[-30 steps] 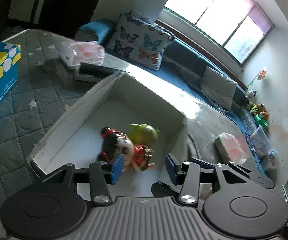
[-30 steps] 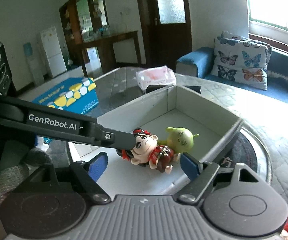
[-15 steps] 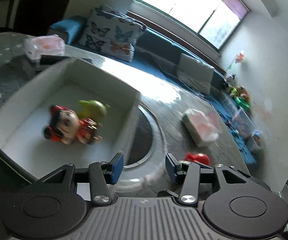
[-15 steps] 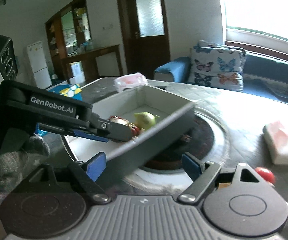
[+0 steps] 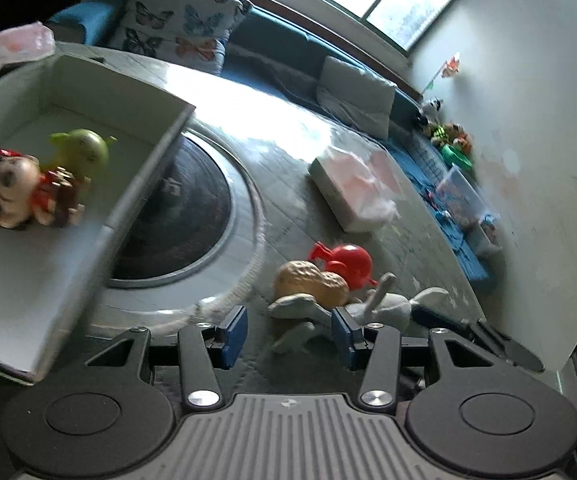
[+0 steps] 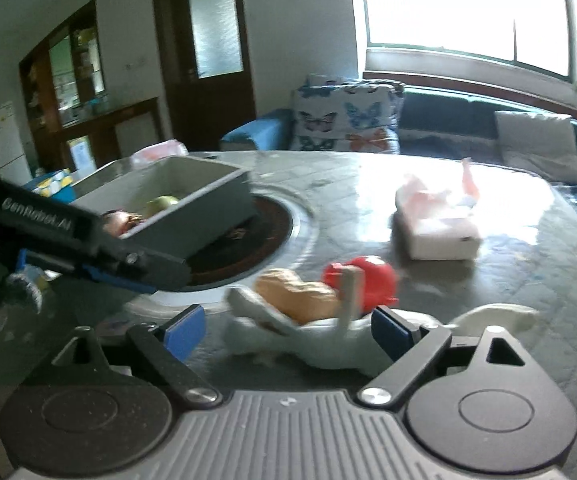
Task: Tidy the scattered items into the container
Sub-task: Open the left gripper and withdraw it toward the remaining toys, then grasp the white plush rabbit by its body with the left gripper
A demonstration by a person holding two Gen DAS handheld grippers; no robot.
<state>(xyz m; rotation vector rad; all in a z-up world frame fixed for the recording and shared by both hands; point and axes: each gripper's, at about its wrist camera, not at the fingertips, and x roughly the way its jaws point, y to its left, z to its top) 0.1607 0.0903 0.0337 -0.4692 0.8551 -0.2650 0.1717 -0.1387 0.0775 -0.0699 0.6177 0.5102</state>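
Observation:
The grey open box [image 5: 144,184] [image 6: 216,204] holds a doll in red [image 5: 20,192] and a green figure [image 5: 82,152]. On the table to its right lie a white toy animal [image 5: 384,304] [image 6: 328,340], a peanut-shaped toy [image 5: 312,282] [image 6: 300,296] and a red toy [image 5: 348,260] [image 6: 364,276], bunched together. My left gripper [image 5: 286,332] is open and empty, just short of the white toy; it also shows in the right wrist view [image 6: 88,240]. My right gripper [image 6: 288,332] is open, with the white toy between its fingers.
A tissue pack [image 5: 356,188] [image 6: 436,220] lies further right on the quilted table. A round dark inset with a white ring [image 5: 192,216] sits under the box. Another tissue pack [image 5: 12,46] lies behind the box. A blue sofa with cushions [image 5: 272,52] runs along the window.
Both grippers have swung right, away from the box toward the bunch of toys. The doll stays in the box. The right gripper now straddles the white toy.

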